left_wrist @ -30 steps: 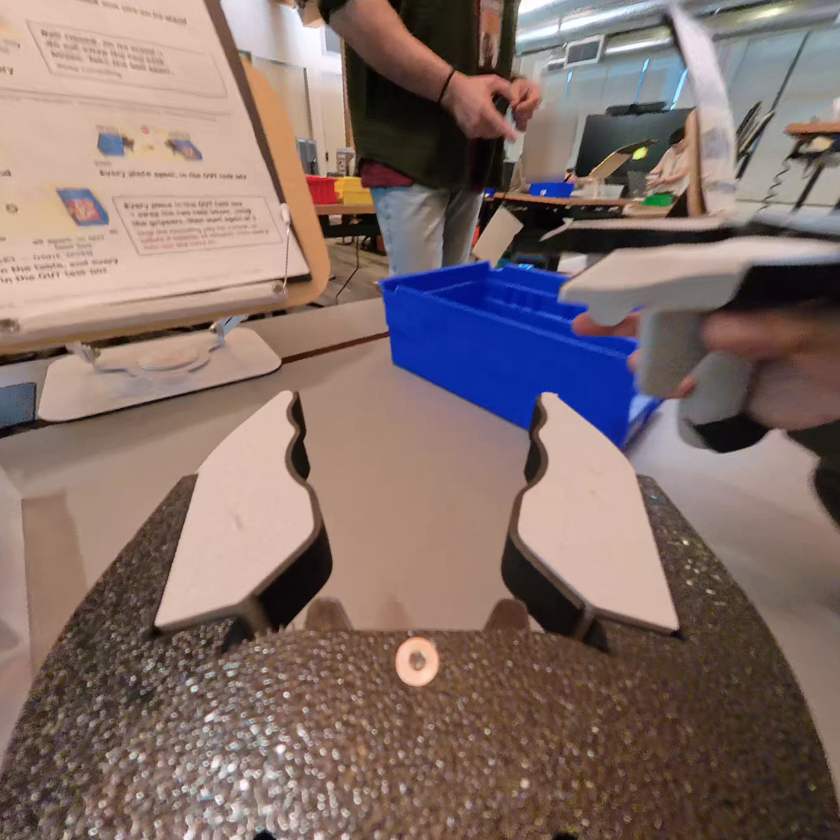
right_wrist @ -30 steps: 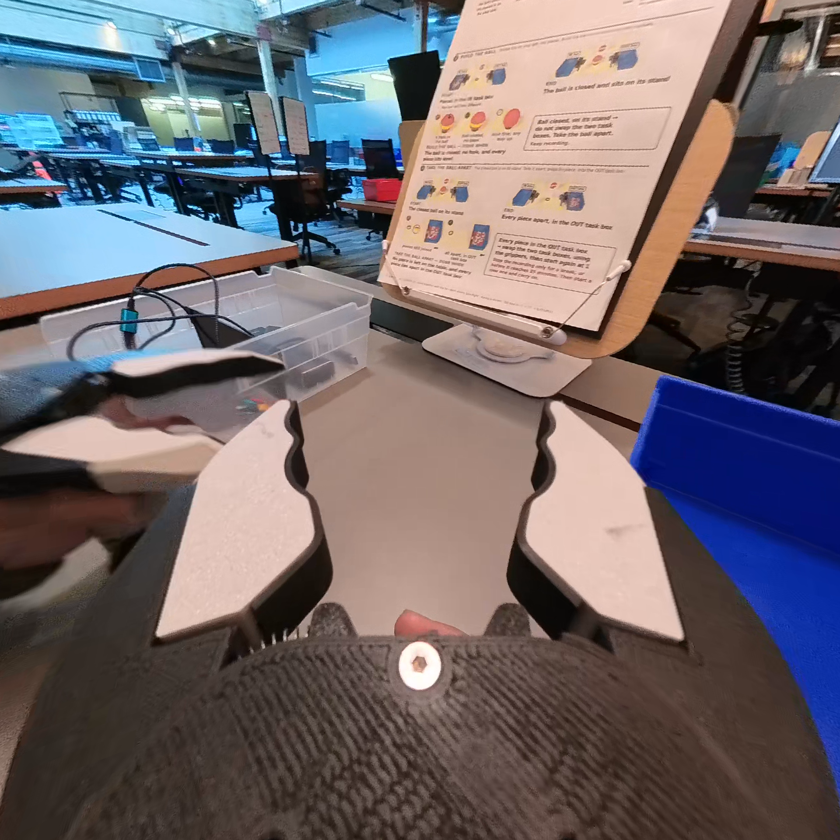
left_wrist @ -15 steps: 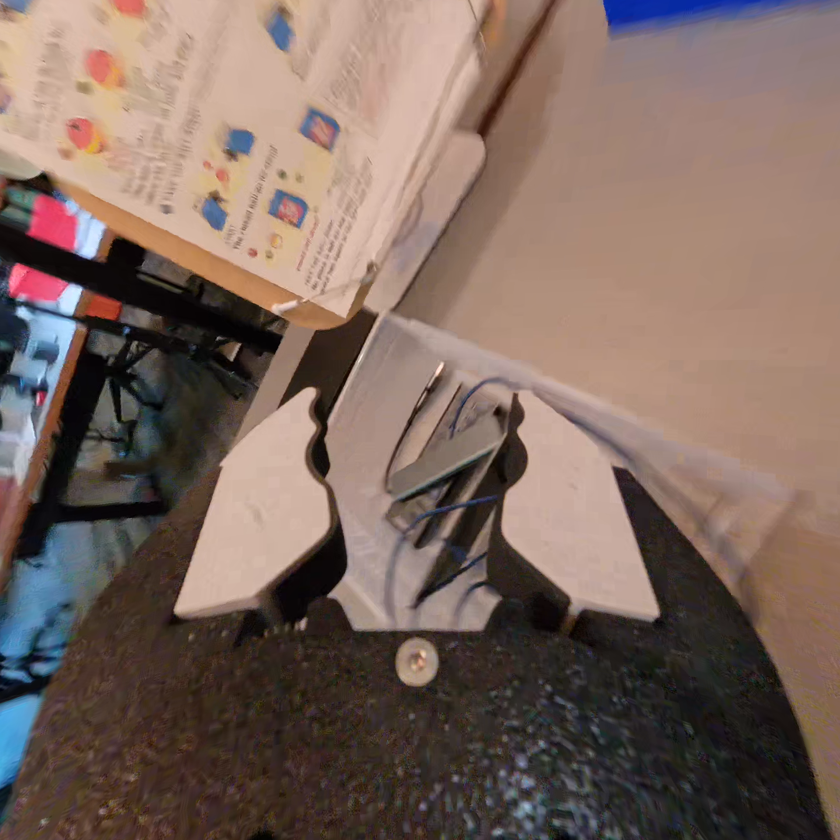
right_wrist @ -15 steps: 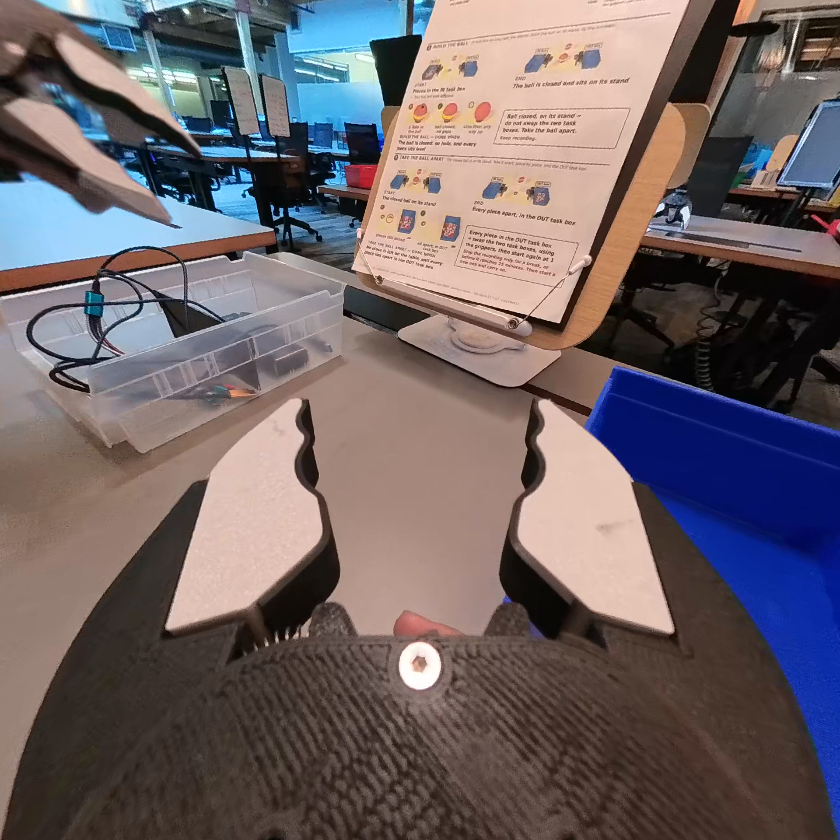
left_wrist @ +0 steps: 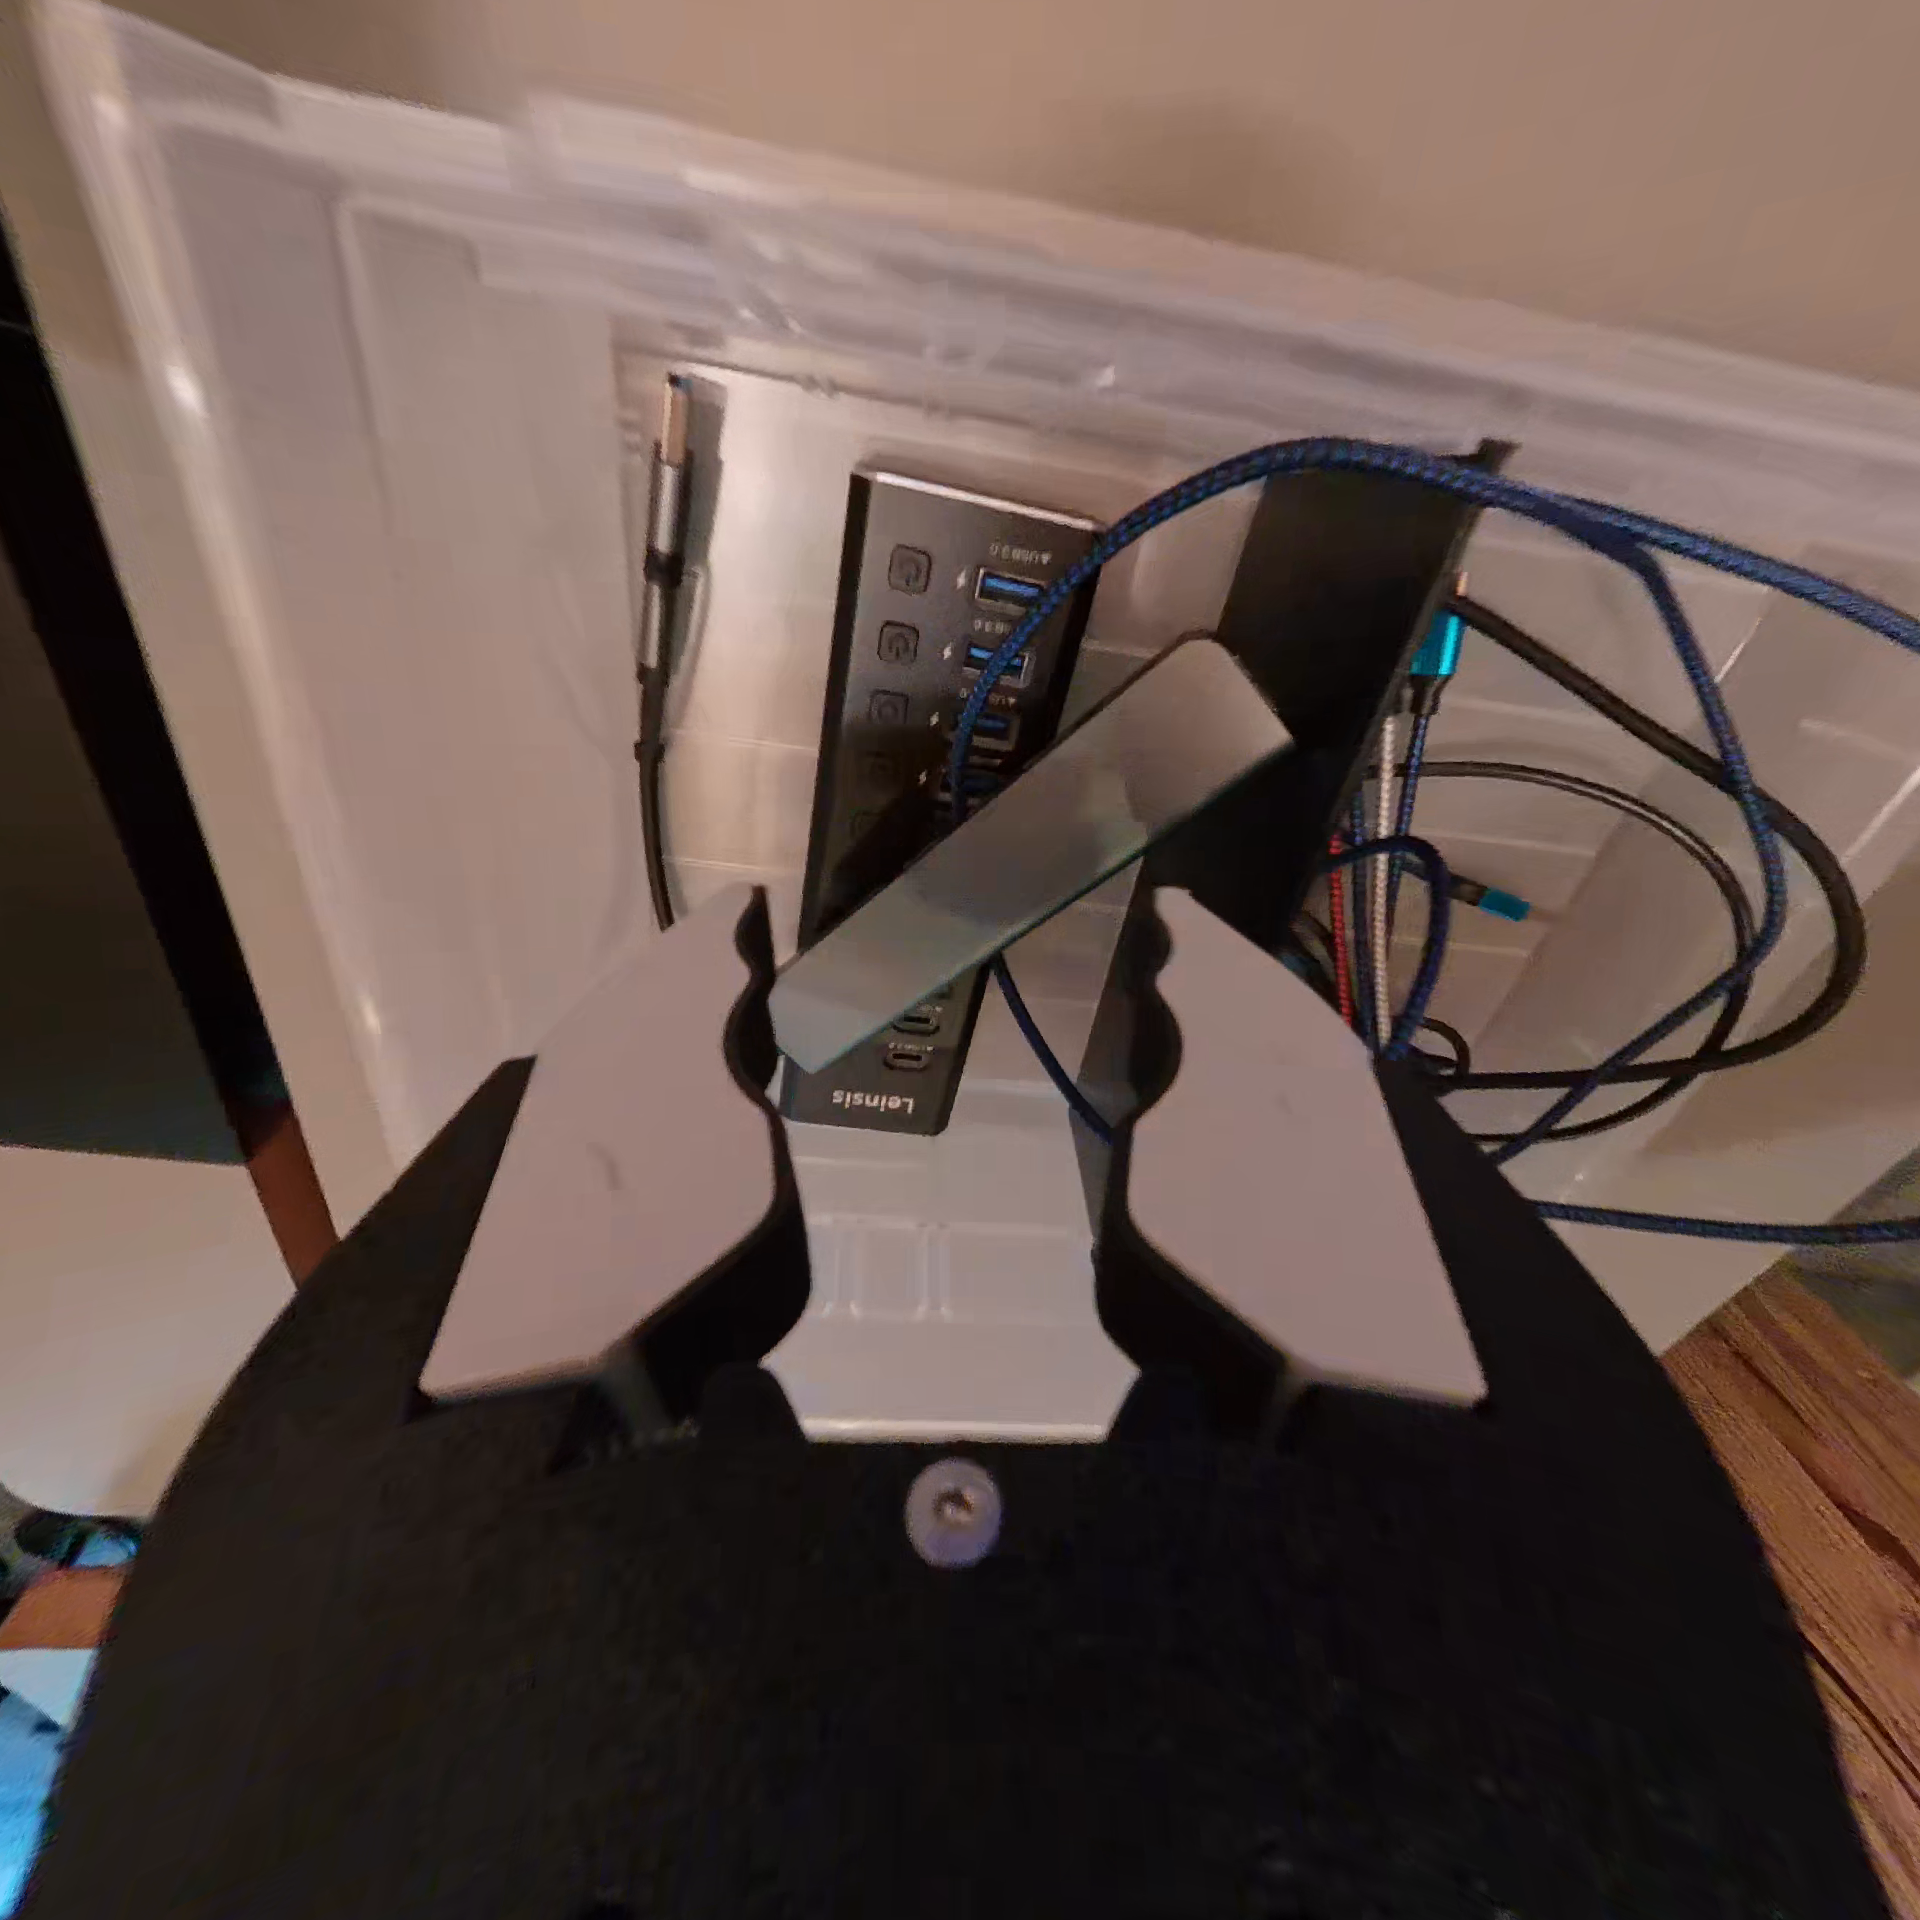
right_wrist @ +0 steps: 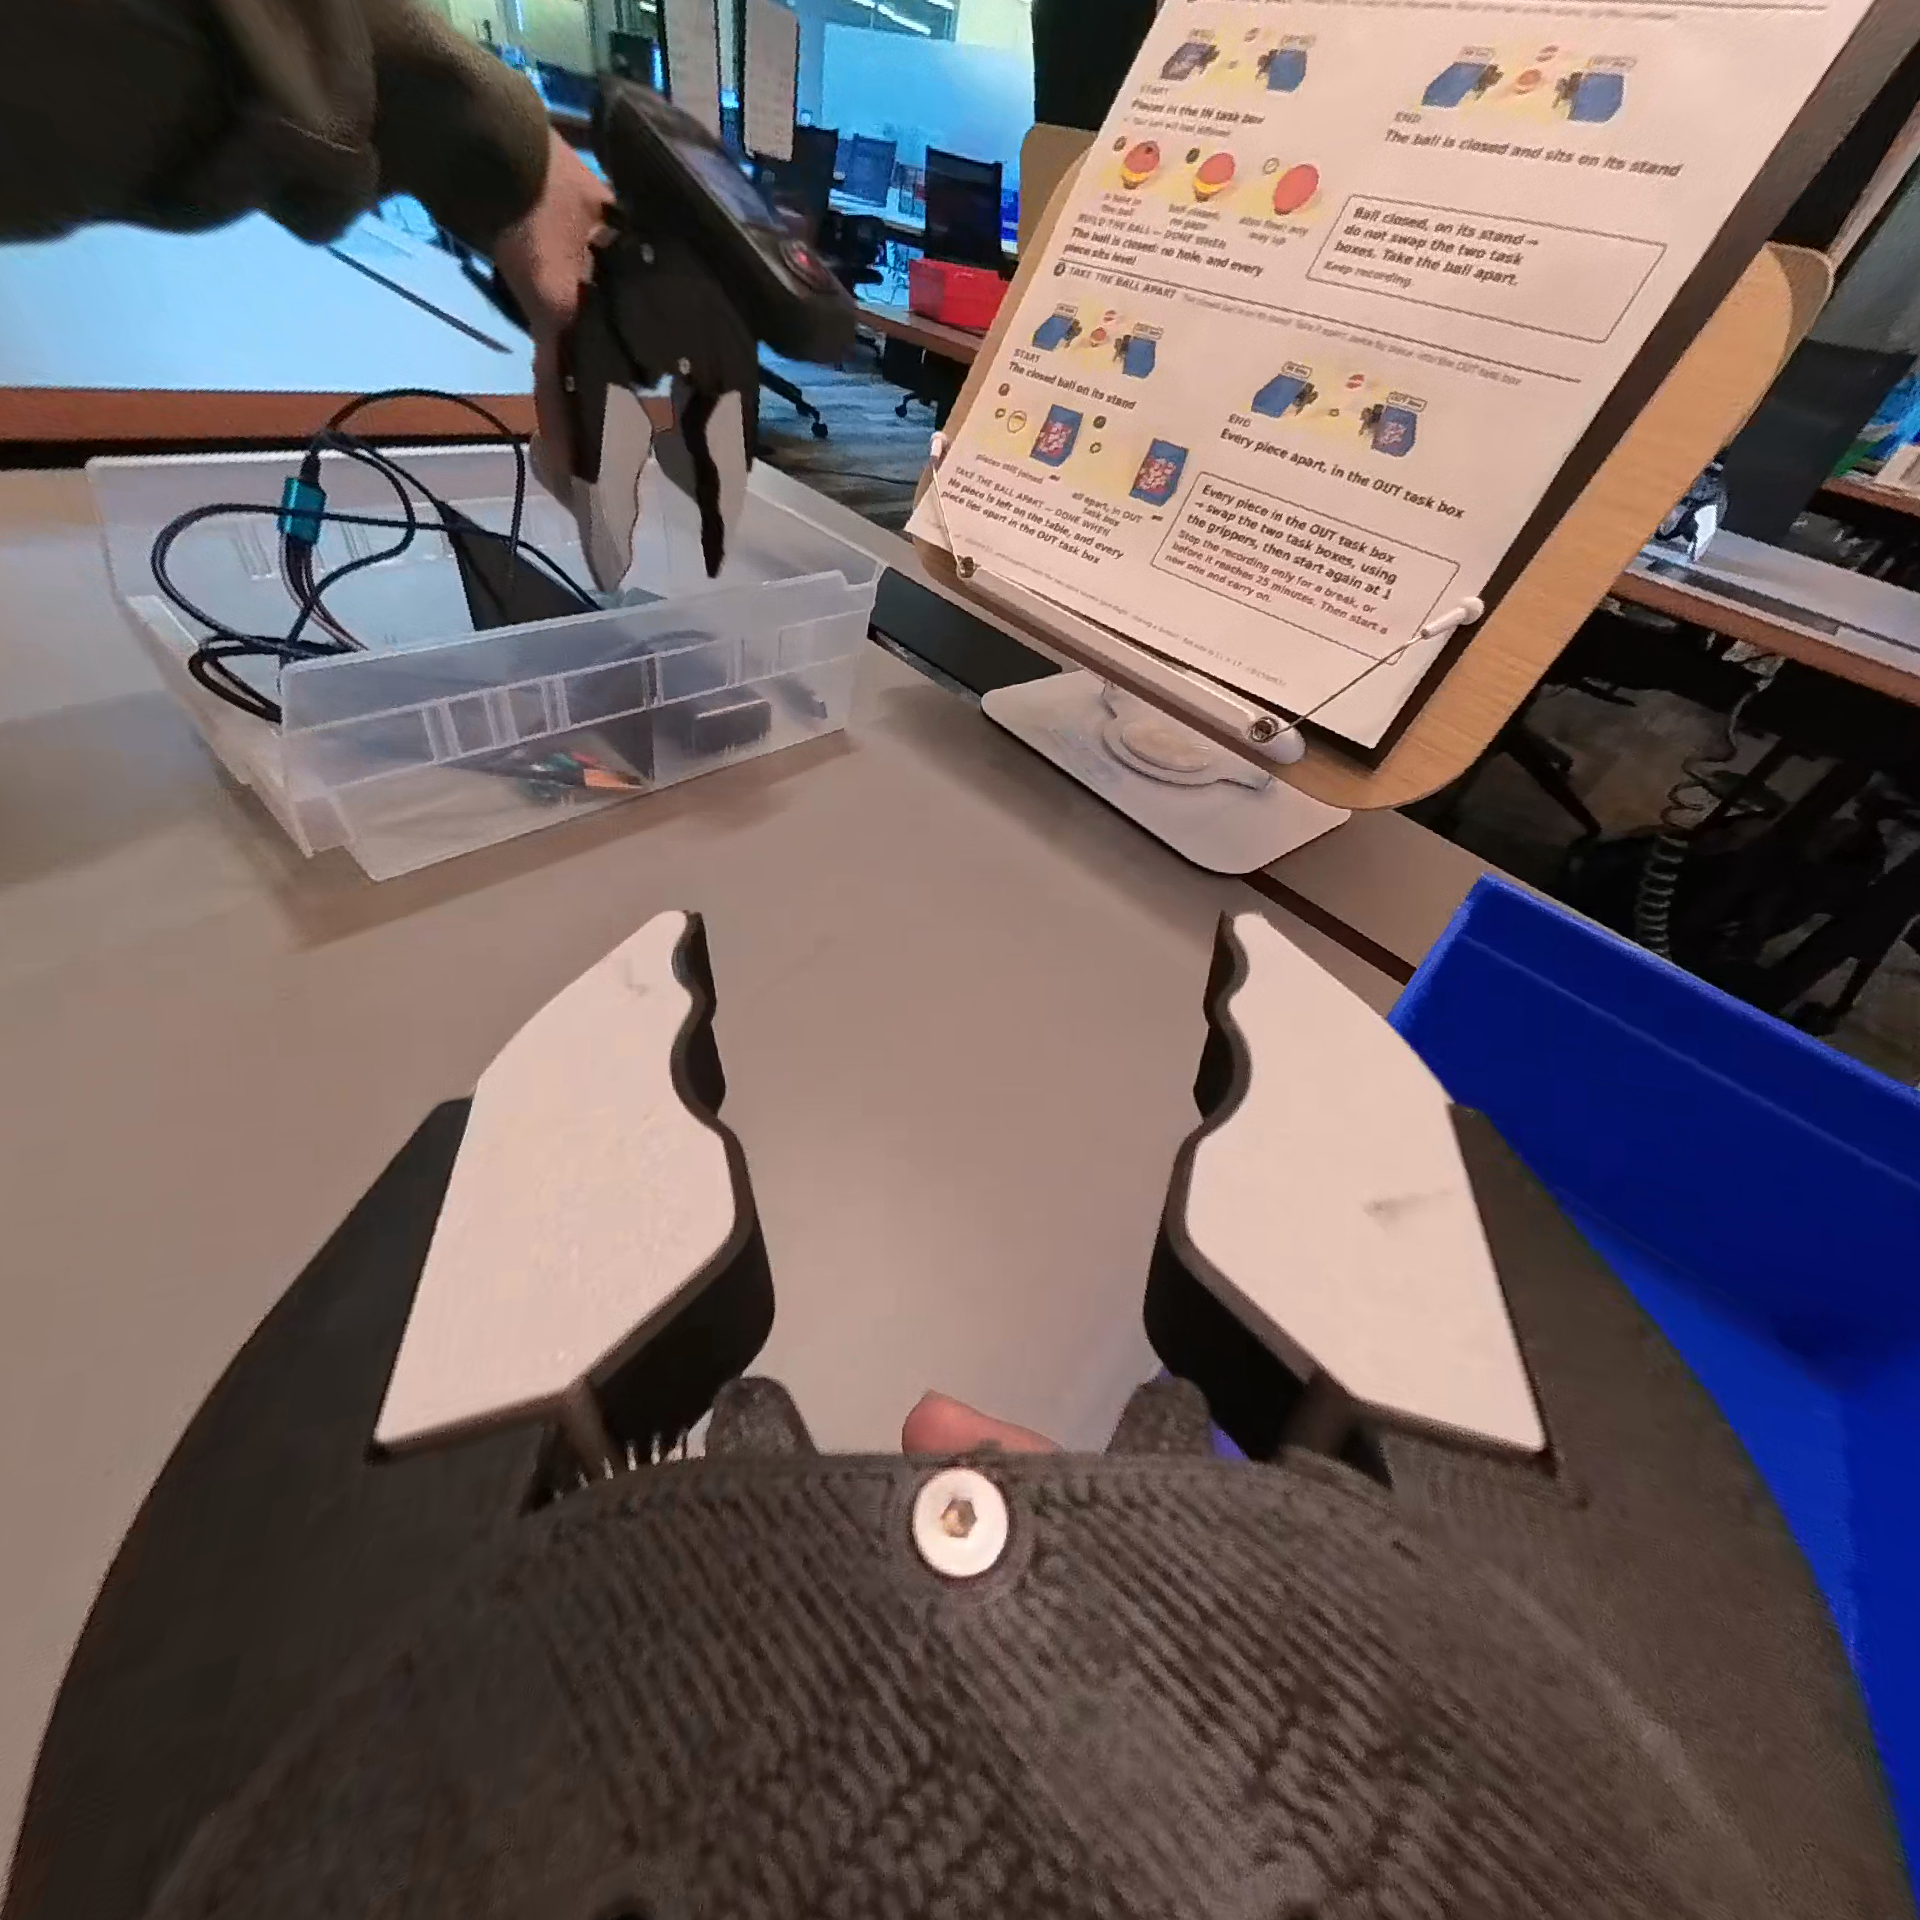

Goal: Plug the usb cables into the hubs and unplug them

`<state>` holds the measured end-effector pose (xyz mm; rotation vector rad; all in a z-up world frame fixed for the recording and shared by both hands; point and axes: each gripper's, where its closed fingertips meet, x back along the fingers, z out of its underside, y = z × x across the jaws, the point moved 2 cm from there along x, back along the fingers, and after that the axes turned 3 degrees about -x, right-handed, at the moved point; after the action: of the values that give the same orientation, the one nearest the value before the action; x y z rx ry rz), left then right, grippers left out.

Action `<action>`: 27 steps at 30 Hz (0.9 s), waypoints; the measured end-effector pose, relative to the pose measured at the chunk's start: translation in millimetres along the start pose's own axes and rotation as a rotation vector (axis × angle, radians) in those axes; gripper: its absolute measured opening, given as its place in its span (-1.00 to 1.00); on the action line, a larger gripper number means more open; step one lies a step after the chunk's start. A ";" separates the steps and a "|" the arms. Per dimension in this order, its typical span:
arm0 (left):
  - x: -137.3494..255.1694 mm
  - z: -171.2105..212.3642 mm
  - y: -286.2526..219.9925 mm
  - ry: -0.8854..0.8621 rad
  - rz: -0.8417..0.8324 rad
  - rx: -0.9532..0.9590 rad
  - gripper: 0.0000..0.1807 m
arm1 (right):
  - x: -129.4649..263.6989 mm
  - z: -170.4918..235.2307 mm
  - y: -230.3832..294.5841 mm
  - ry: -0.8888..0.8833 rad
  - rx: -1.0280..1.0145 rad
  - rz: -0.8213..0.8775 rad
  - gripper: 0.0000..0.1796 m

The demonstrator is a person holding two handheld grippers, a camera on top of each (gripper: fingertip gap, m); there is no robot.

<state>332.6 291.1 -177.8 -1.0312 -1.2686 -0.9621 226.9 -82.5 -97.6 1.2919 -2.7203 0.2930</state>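
Observation:
In the left wrist view my left gripper (left_wrist: 951, 914) is open and points down into a clear plastic bin (left_wrist: 436, 644). A grey flat hub (left_wrist: 1029, 842) lies slanted just ahead of the fingertips, over a black hub (left_wrist: 914, 748) with a row of blue ports. A blue braided cable (left_wrist: 1621, 520) and black cables (left_wrist: 1787, 883) coil at the right of the bin. A silver plug (left_wrist: 675, 436) lies at the left. In the right wrist view my right gripper (right_wrist: 956, 925) is open and empty above the table. The left gripper (right_wrist: 665, 520) shows there over the bin (right_wrist: 540, 717).
A document stand with a printed sheet (right_wrist: 1351, 364) stands at the table's back. A blue bin (right_wrist: 1662, 1143) sits at the right beside my right gripper. Grey table surface (right_wrist: 935, 852) lies between the two bins. Office desks and chairs are in the background.
My left gripper has swung from facing the blue bin to pointing down into the clear bin, close over the hubs. My right gripper has stayed open and has shifted slightly.

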 end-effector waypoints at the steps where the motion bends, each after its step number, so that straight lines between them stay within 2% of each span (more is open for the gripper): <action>1: -5.7 2.8 -0.2 0.035 0.013 0.005 -0.23 | -0.5 1.0 0.6 0.006 0.006 -0.004 0.01; 3: -17.2 10.6 -5.7 0.100 0.053 -0.037 -0.28 | -2.4 4.4 3.8 0.023 0.023 -0.026 0.02; 5: -29.6 14.9 0.0 0.134 -0.004 -0.067 -0.28 | -4.3 8.2 6.7 0.043 0.048 -0.040 0.02; 7: -38.9 14.7 -4.0 0.118 0.018 -0.095 -0.45 | -5.9 9.0 7.8 0.047 0.069 -0.034 0.02; 13: -34.1 18.6 2.9 0.097 -0.122 -0.199 -0.62 | -8.2 11.5 9.5 0.058 0.087 -0.037 0.01; 22: 33.8 5.5 -1.6 -0.038 -0.446 -0.164 -0.65 | -10.4 12.4 10.0 0.028 0.014 -0.065 0.00; 27: 96.9 -10.6 -31.1 -0.117 -0.665 -0.118 -0.66 | -10.3 -0.7 16.1 -0.030 -0.006 -0.065 0.00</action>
<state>312.3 272.4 -79.3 -0.7643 -1.7168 -1.5072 220.9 -64.6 -100.8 1.3902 -2.6949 0.2608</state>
